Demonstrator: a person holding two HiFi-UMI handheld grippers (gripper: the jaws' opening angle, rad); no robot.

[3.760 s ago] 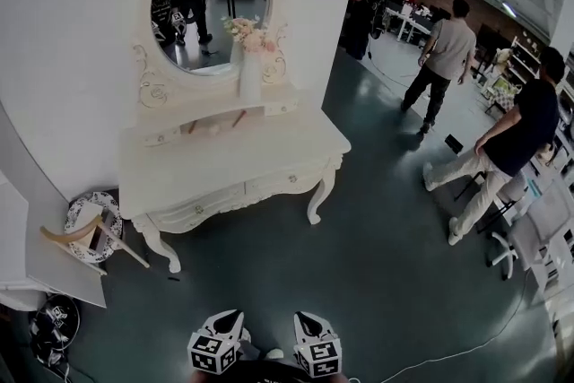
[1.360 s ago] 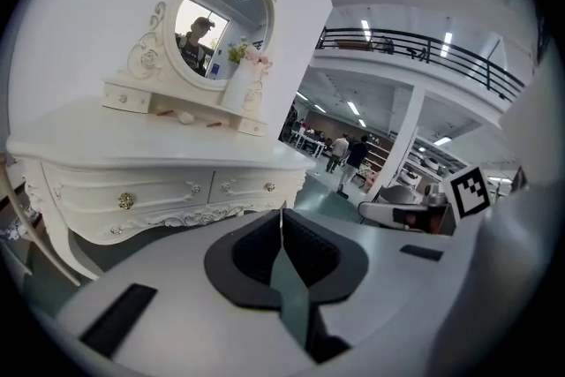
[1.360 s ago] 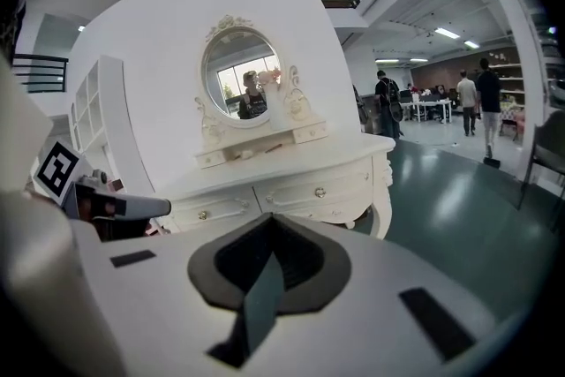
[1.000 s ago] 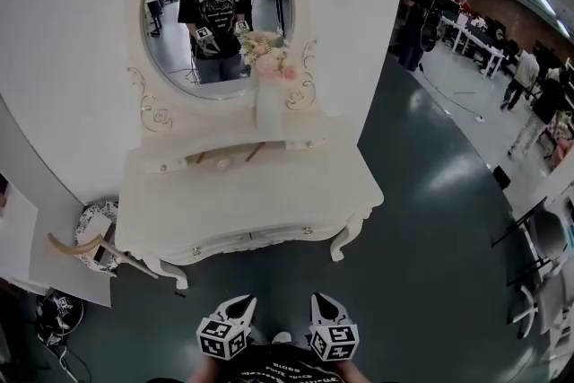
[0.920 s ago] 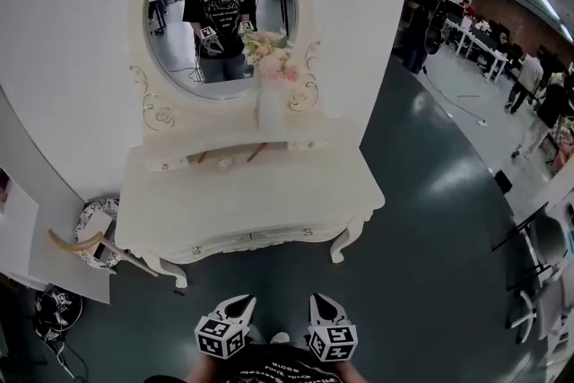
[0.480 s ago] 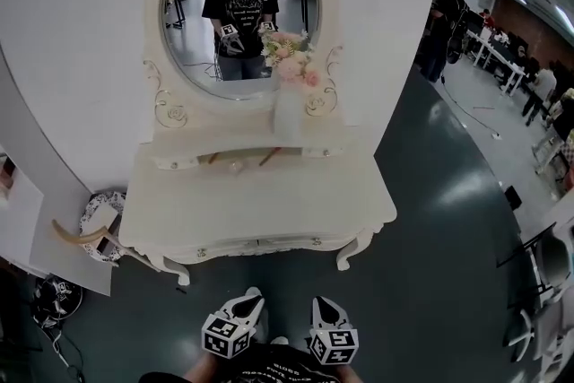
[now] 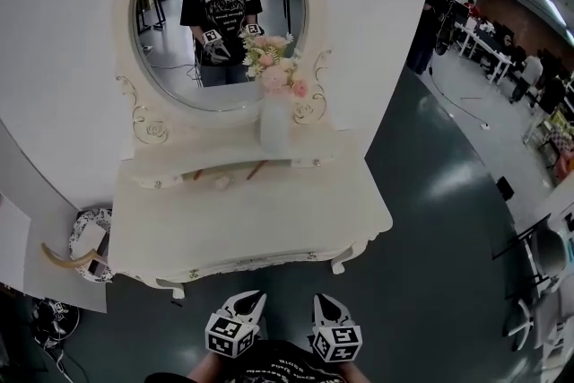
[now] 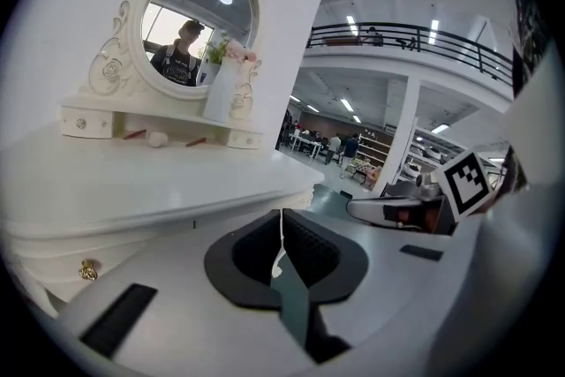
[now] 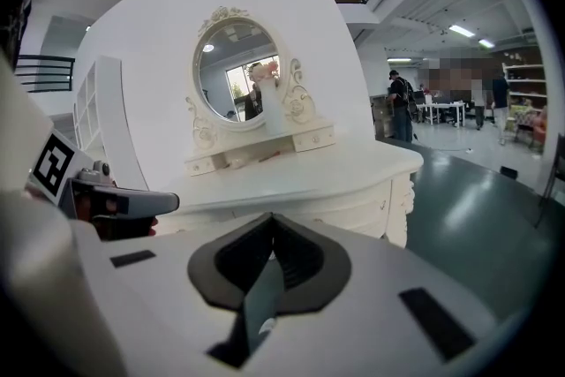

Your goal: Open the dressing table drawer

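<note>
Head view: one table [image 7: 251, 215]; one vase [image 7: 273, 126]

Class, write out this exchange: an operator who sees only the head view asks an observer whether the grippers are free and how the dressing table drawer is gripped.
Operator: From above I cannot read the fingers. Is either gripper holding anything?
Observer: No. In their own views the left gripper and right gripper are both shut, with nothing between the fingers.
Operator: What is the drawer's handle like?
Observer: The left gripper view shows a small gold knob on the drawer front, just below the tabletop edge, untouched.
</note>
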